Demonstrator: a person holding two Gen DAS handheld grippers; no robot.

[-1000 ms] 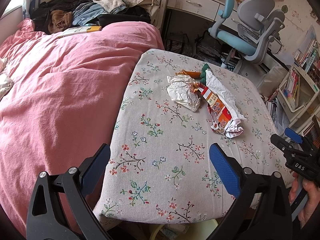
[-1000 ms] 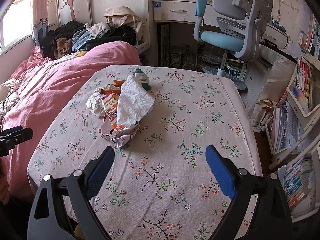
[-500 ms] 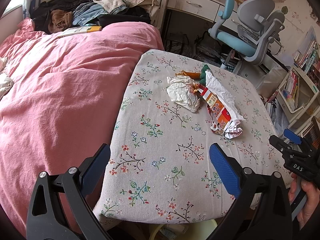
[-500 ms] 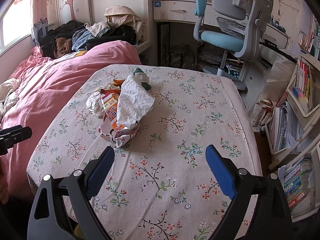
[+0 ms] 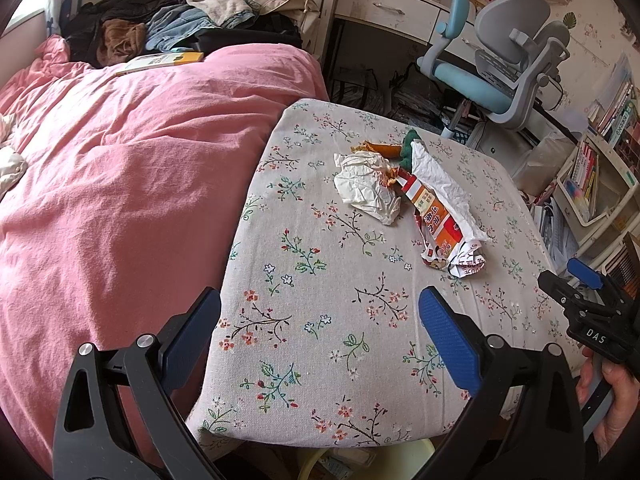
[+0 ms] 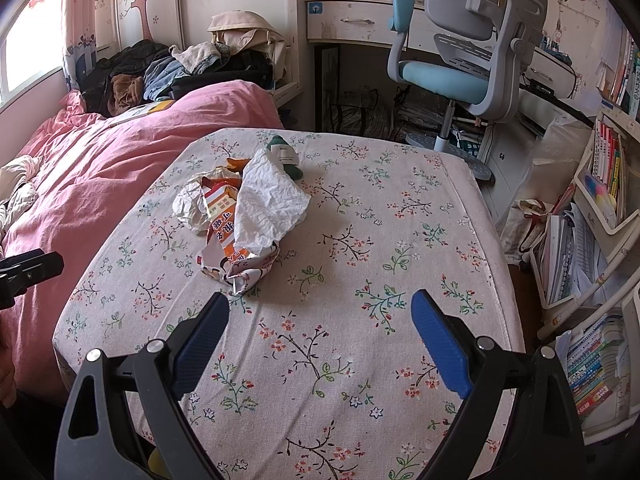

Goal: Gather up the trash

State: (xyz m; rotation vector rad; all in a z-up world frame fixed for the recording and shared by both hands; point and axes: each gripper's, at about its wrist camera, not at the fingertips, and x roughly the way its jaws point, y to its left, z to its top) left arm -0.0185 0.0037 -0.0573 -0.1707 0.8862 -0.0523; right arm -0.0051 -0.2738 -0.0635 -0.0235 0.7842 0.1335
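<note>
At the centre of the left wrist view, slightly right, the trash pile is found on the floral tablecloth (image 5: pixel 304 280): a crumpled white paper (image 5: pixel 366 188) on the left, an orange-and-red snack wrapper (image 5: pixel 436 220) next to it, a white tissue (image 5: pixel 444 184) draped over that, and a small green item (image 5: pixel 408 148) at the far end. What the green item is can't be told.

Risks, judging from how it's all stacked: the pieces overlap loosely, so if only the tissue gets pinched, the wrapper would probably be left behind or dragged off the table edge. The tablecloth could also be snagged and bunched up if the jaws are brought down too flat. A yellowish bin rim (image 5: pixel 400 450) is partly seen at the bottom edge under the table, so light paper could easily be dropped beside it.

Pose-wise, the left gripper (image 5: pixel 320 328) is held low at the near table edge, jaws wide apart, nothing between them. At the lower right of that view the right gripper (image 5: pixel 580 280) is seen, gripped by a hand (image 5: pixel 612 404). In the right wrist view its jaws are also spread wide and empty, pointed at the wrapper's near end, but not touching it yet.
</note>
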